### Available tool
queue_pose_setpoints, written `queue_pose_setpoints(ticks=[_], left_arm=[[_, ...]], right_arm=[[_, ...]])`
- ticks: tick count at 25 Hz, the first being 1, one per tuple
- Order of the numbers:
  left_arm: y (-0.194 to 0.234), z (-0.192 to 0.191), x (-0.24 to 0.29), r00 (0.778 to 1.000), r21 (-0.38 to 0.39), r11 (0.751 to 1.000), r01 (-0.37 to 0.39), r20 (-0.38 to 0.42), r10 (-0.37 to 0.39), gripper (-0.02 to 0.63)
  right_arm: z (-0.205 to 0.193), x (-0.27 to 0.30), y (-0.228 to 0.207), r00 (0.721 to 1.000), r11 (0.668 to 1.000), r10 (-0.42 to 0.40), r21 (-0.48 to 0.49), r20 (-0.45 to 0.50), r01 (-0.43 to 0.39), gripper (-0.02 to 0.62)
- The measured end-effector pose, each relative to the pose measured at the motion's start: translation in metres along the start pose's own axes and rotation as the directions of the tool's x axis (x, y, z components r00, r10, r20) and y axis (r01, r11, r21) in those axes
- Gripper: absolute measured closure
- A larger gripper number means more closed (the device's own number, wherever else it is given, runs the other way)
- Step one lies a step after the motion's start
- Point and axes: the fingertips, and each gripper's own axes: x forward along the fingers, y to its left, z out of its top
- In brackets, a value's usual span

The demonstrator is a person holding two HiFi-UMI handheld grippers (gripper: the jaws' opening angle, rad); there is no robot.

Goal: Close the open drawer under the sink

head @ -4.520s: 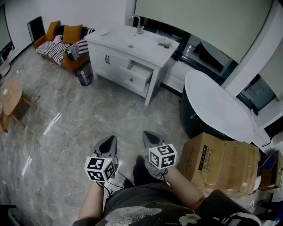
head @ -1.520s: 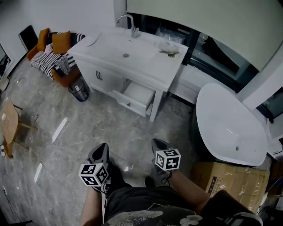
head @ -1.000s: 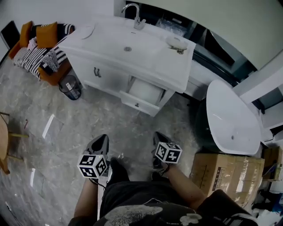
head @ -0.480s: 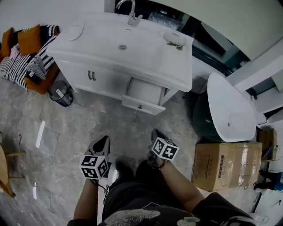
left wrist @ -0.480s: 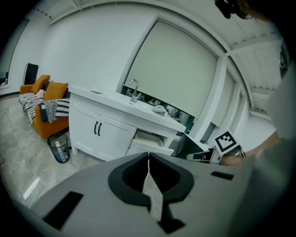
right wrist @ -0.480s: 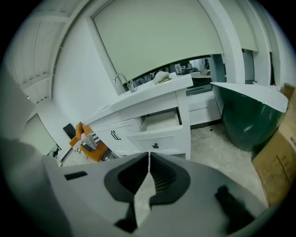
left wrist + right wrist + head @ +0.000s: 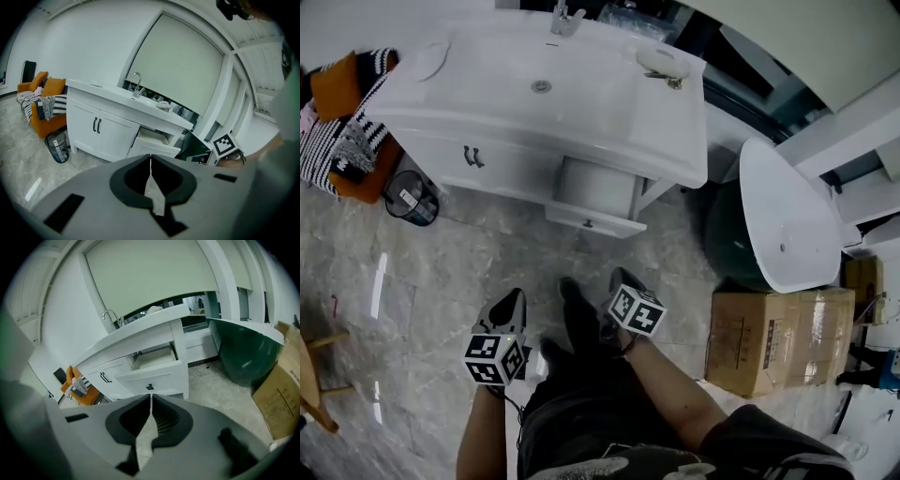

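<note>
**Ana:** Where is the drawer [image 7: 594, 214]?

**Ben:** It is pulled out of the vanity [image 7: 581, 103], just under the vanity top, at the end away from the vanity's two doors [image 7: 469, 157]. Its pale inside shows from above, so it stands well open. A small dark knob [image 7: 149, 387] sits in the middle of its front.

**Ana:** And the tongs?

**Ben:** Both are clenched, tips together, with nothing in either. The left gripper [image 7: 516, 300] and the right gripper [image 7: 621, 277] hang in front of the vanity, well apart from it and angled toward it. Neither touches the drawer.

**Ana:** Which one should push?

**Ben:** The right one, I'd say. Its own view looks almost squarely at the drawer front, while the left one sees it from the doors' side of the vanity.

**Ana:** Should the jaws open first?

**Ben:** I think not, since closed tips make a firm, blunt nose. Bring them level with the front panel and set them just beside the knob, near the middle. Then press straight in toward the vanity. An off-centre push could skew the drawer on its runners.

**Ana:** Anything to watch?

**Ben:** Slow down as the front nears the vanity's face, and stop when it sits flush with the doors.
</note>
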Motion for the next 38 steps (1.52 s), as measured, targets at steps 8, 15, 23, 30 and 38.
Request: queue_pose_setpoints(ticks=[8,15,23,30,38], left_arm=[[0.01,0.001,0.055,0.999,-0.011,1.0,-0.019,-0.045,0.018,0.589],[0.024,-0.011,0.1,0.996,-0.05,0.998,-0.027,-0.088,0.022,0.589],[0.044,-0.025,0.138,0.99,-0.055,0.998,-0.036,-0.136,0.028,0.589],[0.051,-0.039,0.16,0.987,-0.087,0.996,-0.037,-0.162,0.023,0.589],[0.052,-0.045,0.171,0.982,-0.092,0.996,-0.021,-0.19,0.003,0.589]], right_arm=[[-0.002,0.062,0.0,0.999,0.998,0.003,-0.063,-0.039,-0.006,0.569],[-0.012,0.12,0.017,0.996,0.992,0.044,-0.112,-0.075,-0.052,0.568],[-0.021,0.181,0.022,0.994,0.991,0.009,-0.129,-0.106,-0.023,0.453],[-0.009,0.209,0.011,0.993,0.984,-0.106,-0.147,-0.051,0.097,0.437],[0.004,0.228,0.008,0.991,0.986,-0.126,-0.116,-0.036,0.122,0.43]])
